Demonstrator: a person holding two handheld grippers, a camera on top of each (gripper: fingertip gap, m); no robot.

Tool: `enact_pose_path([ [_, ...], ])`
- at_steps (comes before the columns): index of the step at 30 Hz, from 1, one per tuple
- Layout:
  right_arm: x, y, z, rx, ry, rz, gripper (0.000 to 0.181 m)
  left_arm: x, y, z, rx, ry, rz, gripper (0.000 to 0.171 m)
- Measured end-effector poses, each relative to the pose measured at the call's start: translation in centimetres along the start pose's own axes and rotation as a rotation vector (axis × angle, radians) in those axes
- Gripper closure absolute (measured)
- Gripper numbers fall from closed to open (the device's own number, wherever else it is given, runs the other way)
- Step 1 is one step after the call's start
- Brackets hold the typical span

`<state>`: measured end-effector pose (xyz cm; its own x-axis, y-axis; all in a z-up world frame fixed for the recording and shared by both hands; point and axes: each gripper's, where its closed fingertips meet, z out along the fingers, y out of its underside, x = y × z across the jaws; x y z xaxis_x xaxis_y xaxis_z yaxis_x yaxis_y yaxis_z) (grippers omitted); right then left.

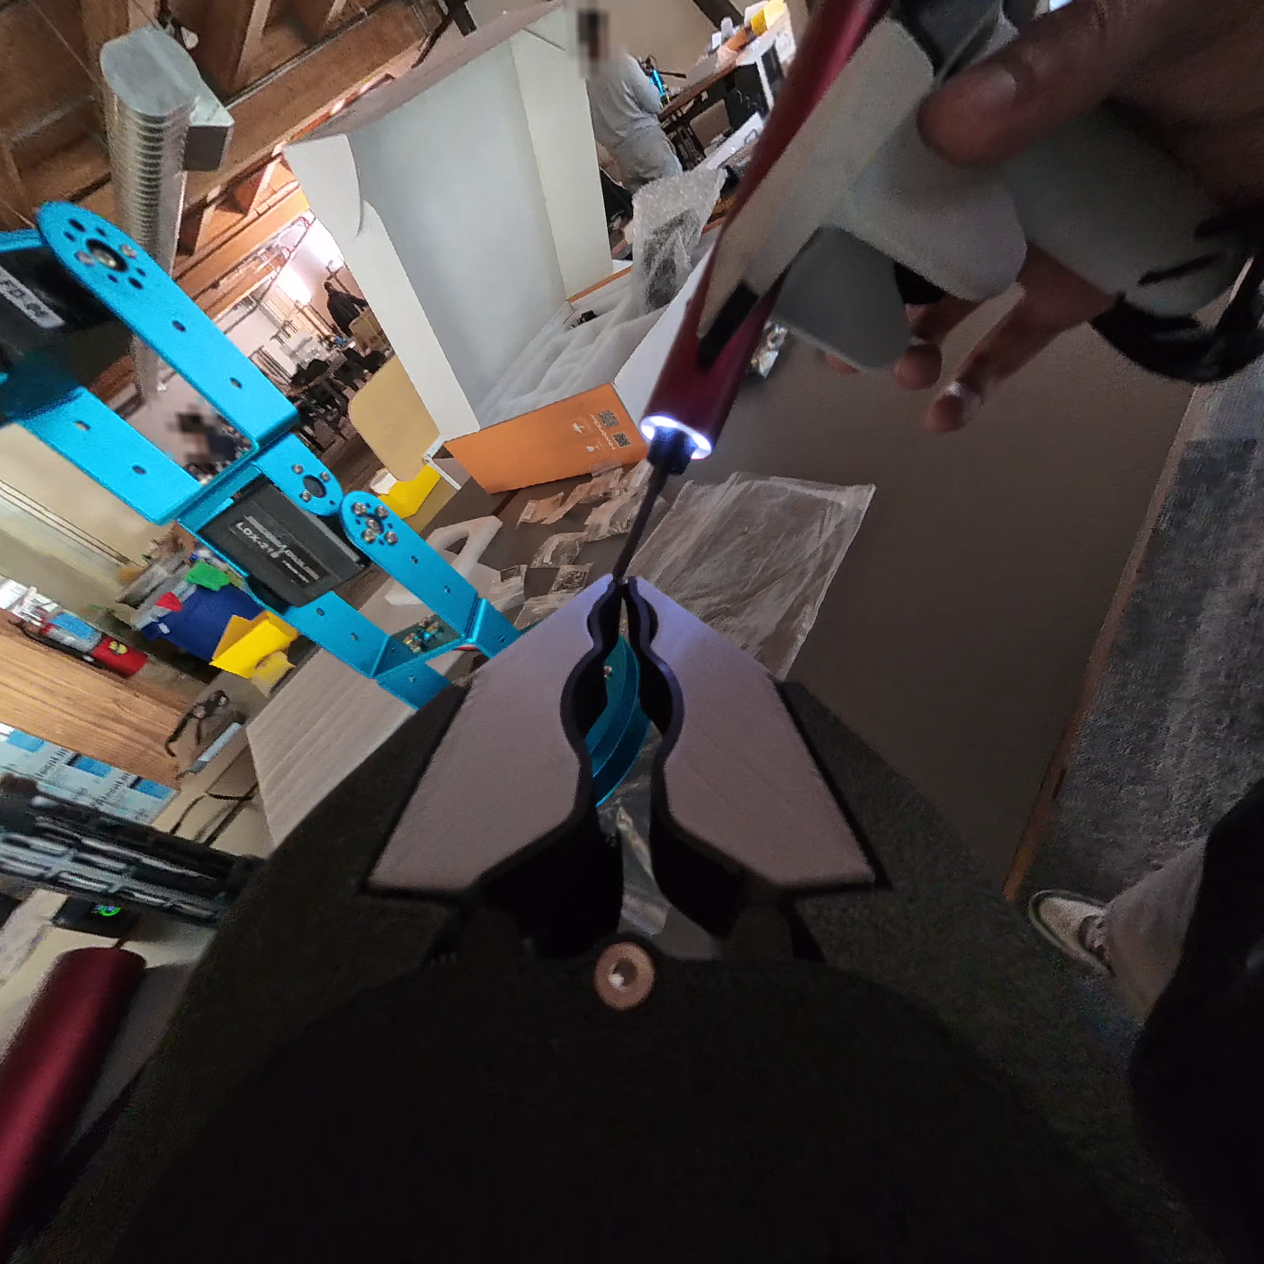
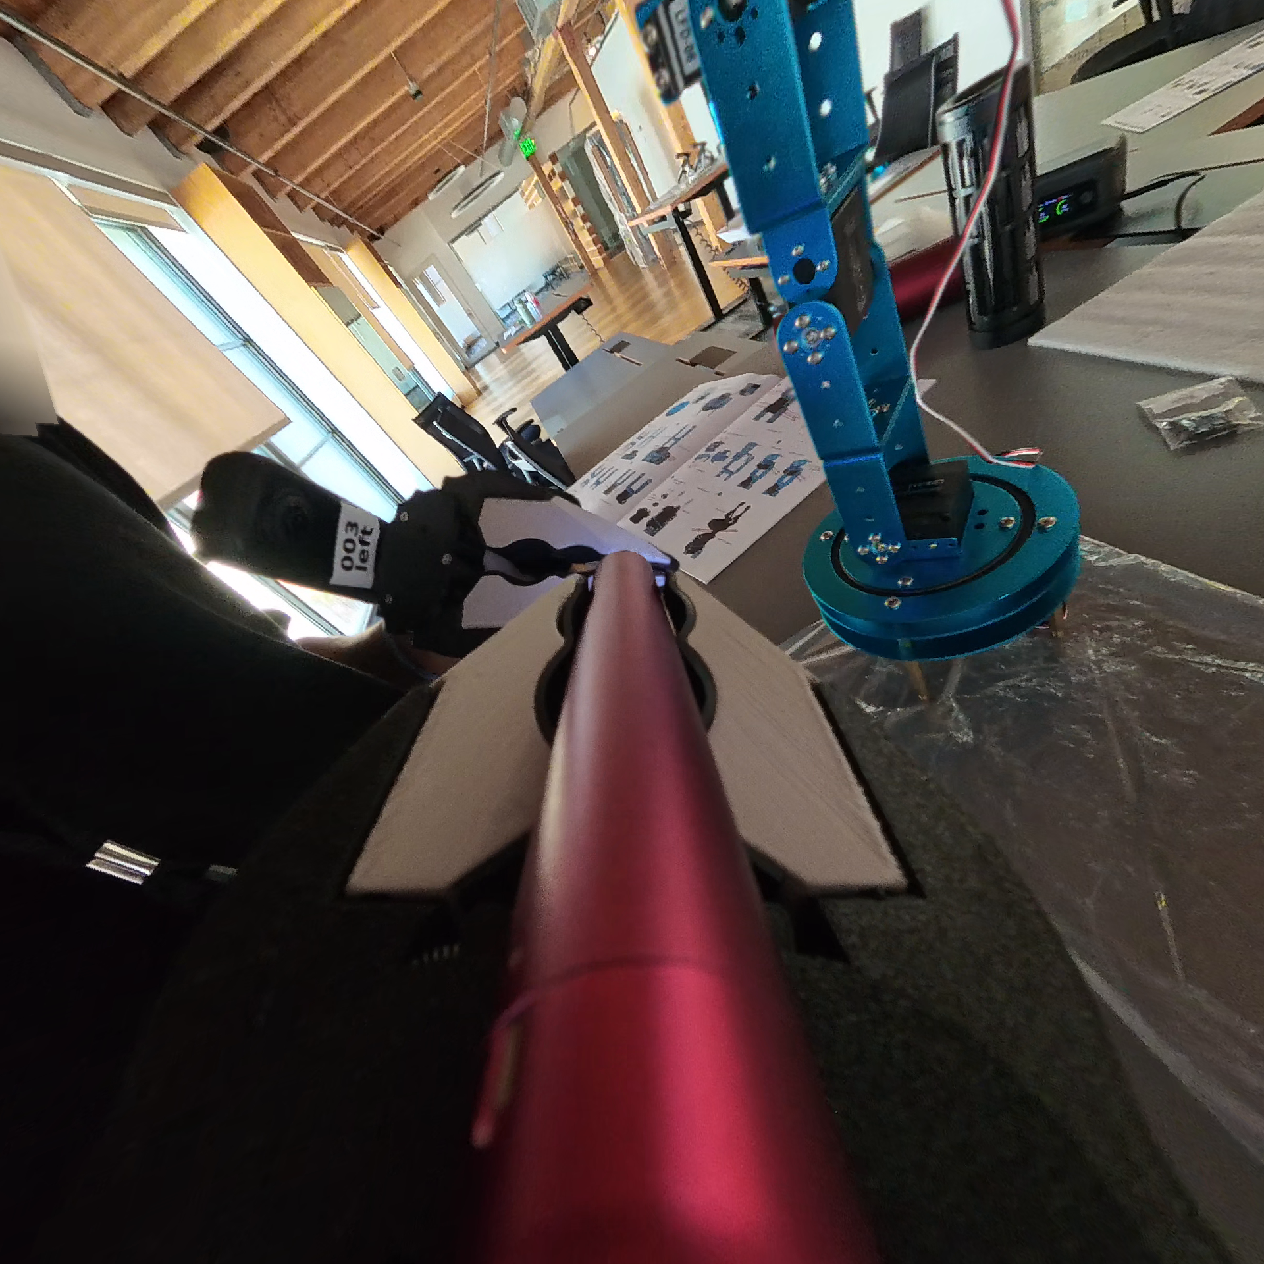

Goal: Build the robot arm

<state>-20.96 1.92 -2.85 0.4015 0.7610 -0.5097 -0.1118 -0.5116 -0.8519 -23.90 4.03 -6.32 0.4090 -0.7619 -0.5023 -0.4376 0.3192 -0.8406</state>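
My right tool (image 2: pixel 626 581) pinches a red electric screwdriver (image 2: pixel 615 855); its lit bit (image 1: pixel 639 527) meets my left tool (image 1: pixel 621 588), whose tips are pressed together. The blue robot arm (image 2: pixel 937 540) stands beside on plastic sheeting (image 2: pixel 1060 786) on the bench (image 1: pixel 957 547).

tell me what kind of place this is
Probably a shared open-plan workshop or maker office: a half-built blue robot arm kit stands on a worktable beside an open assembly manual, with exposed wooden ceiling beams overhead.
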Motion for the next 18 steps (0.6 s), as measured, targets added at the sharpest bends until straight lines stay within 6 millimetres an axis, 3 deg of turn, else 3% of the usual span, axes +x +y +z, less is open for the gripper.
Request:
enact_pose_path([
  [7,-0.4,0.8,1.1,-0.101,0.087,-0.122,0.158,0.3,1.6,-0.6,-0.07,0.015,0.139,0.171],
  [18,-0.1,1.5,1.4,-0.11,0.112,-0.128,0.159,0.5,2.5,-0.4,-0.093,0.035,0.079,0.171],
])
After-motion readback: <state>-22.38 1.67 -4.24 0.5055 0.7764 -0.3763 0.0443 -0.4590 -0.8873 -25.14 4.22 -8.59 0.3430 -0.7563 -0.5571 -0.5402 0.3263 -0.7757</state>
